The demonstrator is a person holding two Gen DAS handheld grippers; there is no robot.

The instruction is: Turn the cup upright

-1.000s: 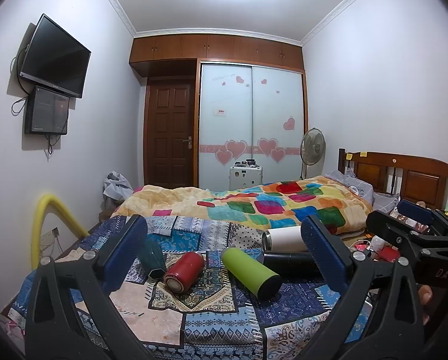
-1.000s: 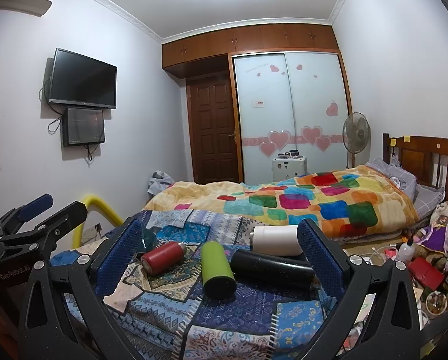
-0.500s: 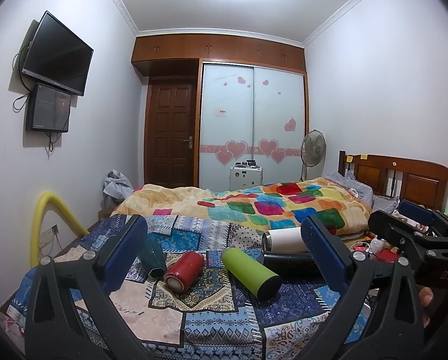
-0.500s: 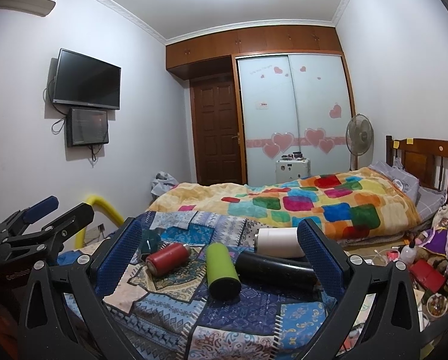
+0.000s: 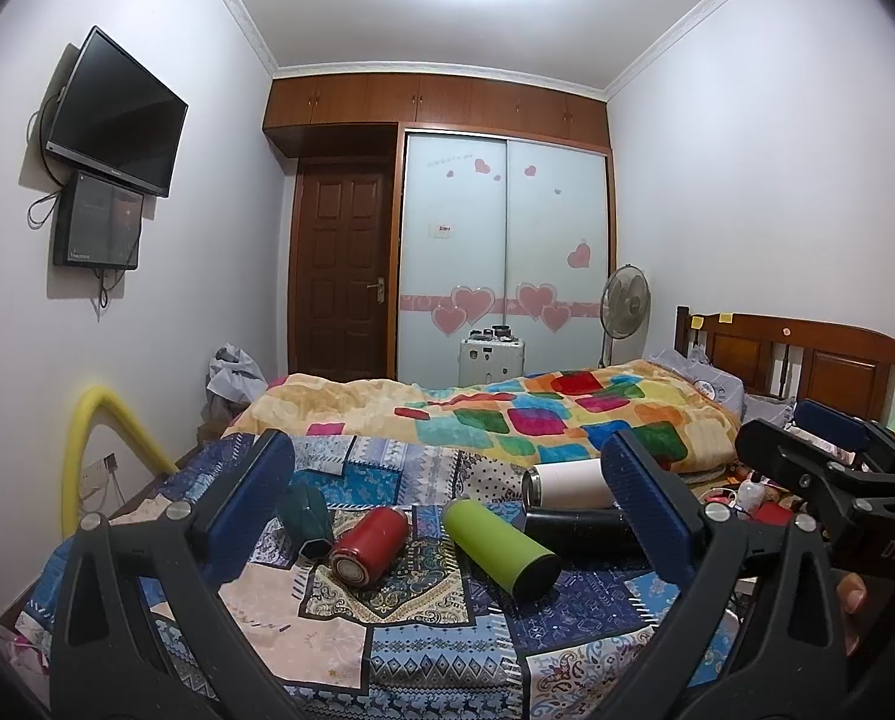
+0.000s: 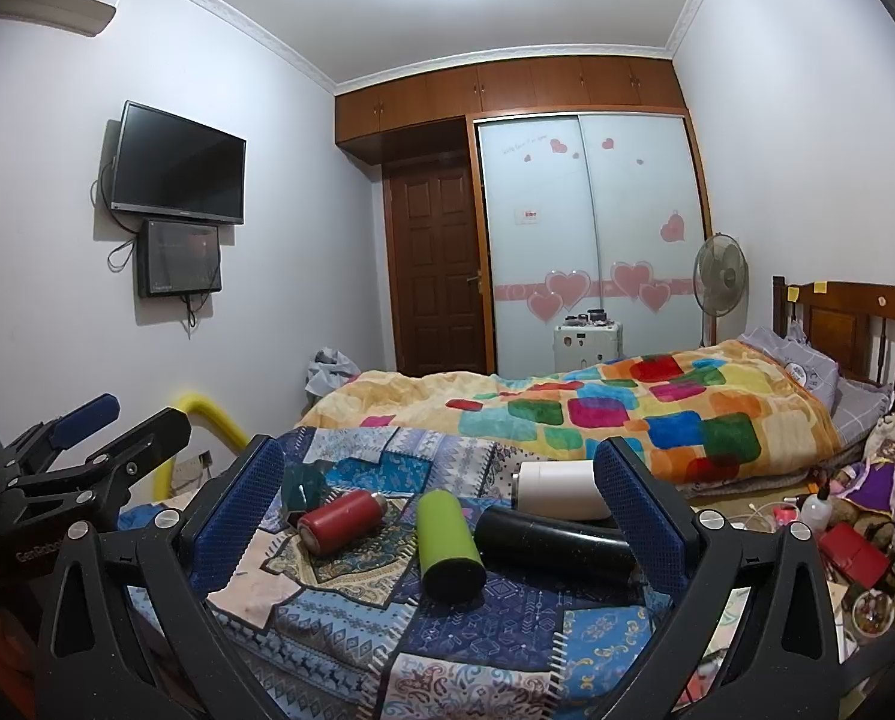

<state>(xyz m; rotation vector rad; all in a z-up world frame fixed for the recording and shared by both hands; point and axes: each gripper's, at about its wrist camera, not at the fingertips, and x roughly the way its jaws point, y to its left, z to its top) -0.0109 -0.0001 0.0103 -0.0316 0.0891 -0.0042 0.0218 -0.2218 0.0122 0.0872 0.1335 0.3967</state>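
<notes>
nearest the lens, the left gripper [image 5: 447, 498] is spread wide with nothing between its blue-padded fingers [image 5: 249, 501], hovering above a patchwork cloth [image 5: 423, 660] in blue, cream and navy. the right gripper [image 6: 441, 498] is likewise spread wide and holds nothing, poised over the same cloth from slightly further right; its black frame also shows at the right edge of the left wrist view.

five cups lie on their sides on the cloth, none upright. from left to right: a dark green faceted cup [image 5: 306, 519], partly hidden behind the left gripper's finger; a red cup [image 5: 366, 546] just beside it with its round end facing the camera; a lime green cup [image 5: 498, 546] with a black end, near the middle; a long black cup [image 6: 555, 543] lying crosswise; and a white cup [image 6: 558, 489] just behind the black one. the lime cup's end sits close to the black cup.

beyond the cloth, a bed carries a blanket [image 5: 537, 414] of bright colour blocks, with a wooden headboard [image 5: 807, 360] at right. further back stand a pedestal fan [image 5: 625, 306], sliding wardrobe doors [image 5: 507, 252] with pink hearts, a brown door [image 5: 342, 276], and a wall-mounted television [image 5: 114, 114] at left.
</notes>
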